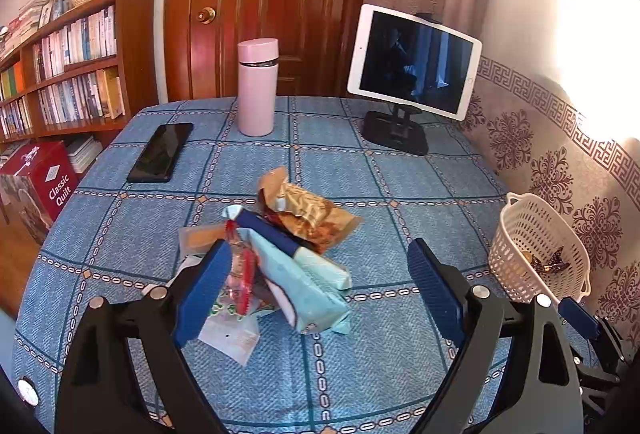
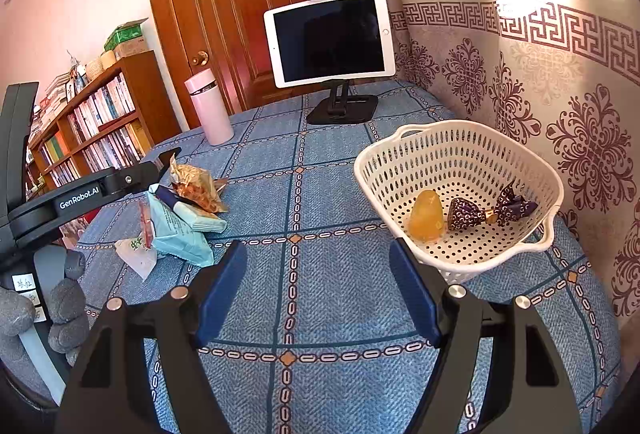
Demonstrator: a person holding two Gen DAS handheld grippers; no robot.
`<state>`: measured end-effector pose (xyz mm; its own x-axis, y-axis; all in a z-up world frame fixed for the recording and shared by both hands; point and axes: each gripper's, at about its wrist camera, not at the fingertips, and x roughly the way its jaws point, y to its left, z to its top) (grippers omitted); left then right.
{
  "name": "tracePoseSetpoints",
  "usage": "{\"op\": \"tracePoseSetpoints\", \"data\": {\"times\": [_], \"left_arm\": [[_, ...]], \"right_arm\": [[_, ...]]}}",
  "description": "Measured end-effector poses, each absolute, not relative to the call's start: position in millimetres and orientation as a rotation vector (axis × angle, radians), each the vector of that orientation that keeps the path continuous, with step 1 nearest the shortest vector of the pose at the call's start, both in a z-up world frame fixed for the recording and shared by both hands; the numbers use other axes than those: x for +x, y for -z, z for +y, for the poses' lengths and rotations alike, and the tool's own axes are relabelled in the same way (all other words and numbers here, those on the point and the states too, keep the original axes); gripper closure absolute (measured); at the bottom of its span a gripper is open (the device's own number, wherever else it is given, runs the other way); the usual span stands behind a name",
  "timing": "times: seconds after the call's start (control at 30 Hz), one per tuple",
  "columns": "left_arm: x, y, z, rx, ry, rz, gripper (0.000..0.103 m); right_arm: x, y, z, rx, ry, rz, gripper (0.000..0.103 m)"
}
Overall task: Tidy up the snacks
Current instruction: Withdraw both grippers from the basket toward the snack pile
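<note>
A heap of wrapped snacks (image 1: pixel 280 258) lies on the blue checked tablecloth: a pale teal packet (image 1: pixel 316 282), a gold-brown wrapper (image 1: pixel 312 218) and a red-and-clear one. My left gripper (image 1: pixel 320 266) hangs wide open over the heap's near side, its left finger overlapping the red wrapper; nothing is pinched. The white perforated basket (image 2: pixel 400 161) holds a yellow jelly snack (image 2: pixel 428 215) and a purple bow-wrapped candy (image 2: pixel 488 211). My right gripper (image 2: pixel 318 266) stands open and empty above bare cloth, left of the basket's near rim. The heap (image 2: pixel 180 218) sits to its left.
A pink flask (image 1: pixel 256 85), a black phone (image 1: pixel 160 151) and a tablet on a stand (image 1: pixel 412 61) stand on the table's far half. A bookshelf and wooden door lie behind, a patterned wall to the right. A grey-gloved hand (image 2: pixel 68 298) holds the left gripper's body.
</note>
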<state>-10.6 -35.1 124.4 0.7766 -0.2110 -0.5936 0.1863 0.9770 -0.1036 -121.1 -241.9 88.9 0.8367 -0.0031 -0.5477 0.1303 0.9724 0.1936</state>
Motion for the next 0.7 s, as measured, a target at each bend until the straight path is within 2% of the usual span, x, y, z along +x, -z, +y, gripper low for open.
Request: {"op": "tracePoseSetpoints", "data": {"times": [0.33, 0.7], "left_arm": [[2, -90, 31, -0.082, 0.083, 0.716, 0.013], [30, -58, 28, -0.026, 0.087, 0.791, 0.012]], "right_arm": [[-112, -82, -217, 0.197, 0.024, 0.616, 0.03], [-105, -75, -196, 0.163, -0.022, 0.647, 0.03]]}}
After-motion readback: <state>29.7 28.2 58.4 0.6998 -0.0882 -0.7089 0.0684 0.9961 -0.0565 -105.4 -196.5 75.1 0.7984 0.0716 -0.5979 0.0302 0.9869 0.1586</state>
